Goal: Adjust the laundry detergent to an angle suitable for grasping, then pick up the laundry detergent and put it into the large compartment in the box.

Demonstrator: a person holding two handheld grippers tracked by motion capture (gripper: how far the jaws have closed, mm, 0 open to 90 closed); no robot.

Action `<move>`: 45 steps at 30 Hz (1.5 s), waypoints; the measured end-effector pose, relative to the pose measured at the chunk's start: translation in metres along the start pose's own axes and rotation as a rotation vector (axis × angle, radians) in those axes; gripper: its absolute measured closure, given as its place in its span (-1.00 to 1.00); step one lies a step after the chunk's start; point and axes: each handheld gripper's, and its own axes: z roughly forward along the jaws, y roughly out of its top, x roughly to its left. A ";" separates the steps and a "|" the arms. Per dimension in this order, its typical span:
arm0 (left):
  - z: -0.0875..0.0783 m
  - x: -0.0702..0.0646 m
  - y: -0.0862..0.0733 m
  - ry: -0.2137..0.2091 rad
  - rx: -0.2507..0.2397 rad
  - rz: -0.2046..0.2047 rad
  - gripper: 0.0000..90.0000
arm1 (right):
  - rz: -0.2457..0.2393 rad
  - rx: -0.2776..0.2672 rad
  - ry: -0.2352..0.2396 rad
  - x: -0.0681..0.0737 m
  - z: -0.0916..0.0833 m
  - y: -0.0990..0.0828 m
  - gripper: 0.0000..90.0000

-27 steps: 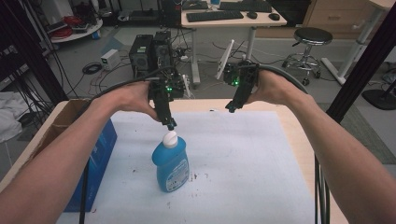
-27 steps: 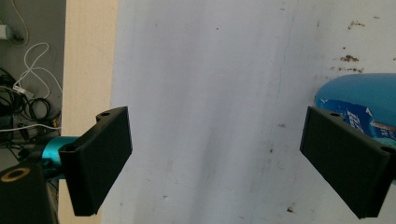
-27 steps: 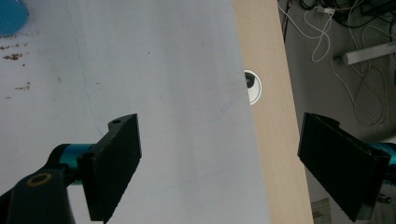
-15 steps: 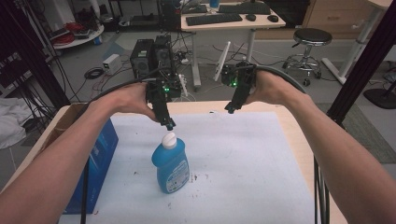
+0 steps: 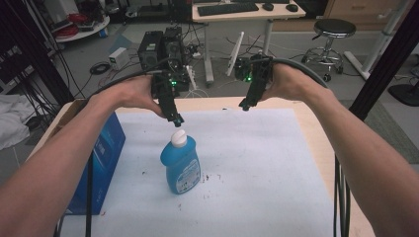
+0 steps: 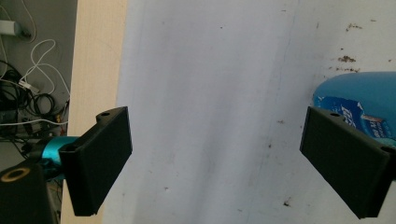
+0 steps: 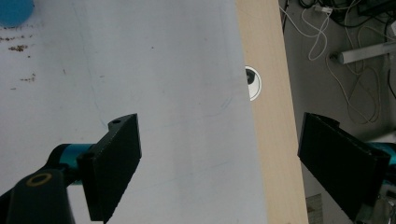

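The bottle (image 5: 181,162) stands upright near the middle of the bench (image 5: 306,129) and is the one obstacle on the white sheet (image 5: 257,163). Right of the bottle the sheet lies bare out to the bench edge. Behind the bottle, bare sheet runs to the far edge. Left of the bottle a narrow strip stays free, then the blue box (image 5: 101,163) walls off that side. The left claw (image 5: 175,118) hangs just above the bottle's cap (image 5: 178,138), jaws spread wide with nothing between them.

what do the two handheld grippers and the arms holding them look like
Both the left gripper and the right gripper are black, each with a small green light on its body and a dark cable trailing back. Their jaws are flat black rectangular blocks with small screw holes, beside a teal cylinder and a brass-ringed black part. The forearms are bare, without sleeves.
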 end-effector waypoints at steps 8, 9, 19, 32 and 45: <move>-0.002 -0.002 0.001 0.001 0.001 0.004 -0.80 | -0.002 0.002 0.004 -0.001 0.003 0.000 -0.72; -0.002 -0.003 0.001 0.000 0.001 0.005 -0.79 | -0.005 0.002 0.003 -0.001 0.002 0.001 -0.72; -0.002 0.002 -0.008 -0.009 0.010 -0.022 -0.80 | -0.006 -0.014 0.010 -0.002 0.003 0.000 -0.72; -0.012 -0.006 -0.026 0.003 0.021 -0.045 -0.79 | -0.020 -0.007 0.016 0.001 0.004 0.006 -0.72; -0.032 -0.032 -0.040 0.014 0.043 -0.027 -0.79 | -0.024 0.001 0.003 0.006 -0.002 0.009 -0.72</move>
